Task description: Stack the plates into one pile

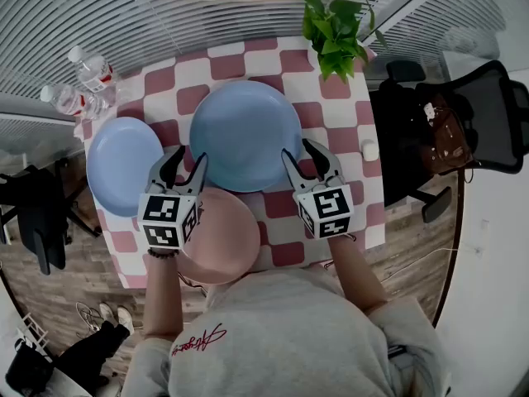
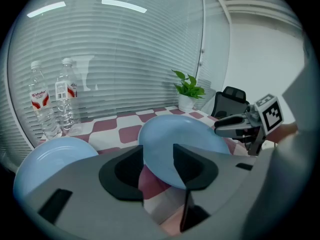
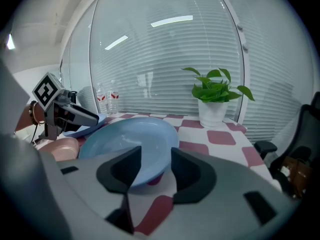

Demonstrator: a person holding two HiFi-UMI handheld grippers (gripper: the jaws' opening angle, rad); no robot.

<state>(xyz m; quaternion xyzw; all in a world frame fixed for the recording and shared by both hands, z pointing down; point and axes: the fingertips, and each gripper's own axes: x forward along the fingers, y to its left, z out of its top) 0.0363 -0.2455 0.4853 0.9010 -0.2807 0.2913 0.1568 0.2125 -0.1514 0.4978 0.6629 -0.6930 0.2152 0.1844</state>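
On the checkered counter (image 1: pixel 332 107), the big blue plate (image 1: pixel 245 135) lies in the middle, with a small blue plate (image 1: pixel 122 164) and a pink plate (image 1: pixel 225 240) beside it. The left tongs (image 1: pixel 188 160) and right tongs (image 1: pixel 301 151) are wide open at its sides, holding nothing.

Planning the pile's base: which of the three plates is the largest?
The blue plate in the middle, farthest from the person. It is clearly wider than the smaller blue plate at its left and the pink plate nearest the person.
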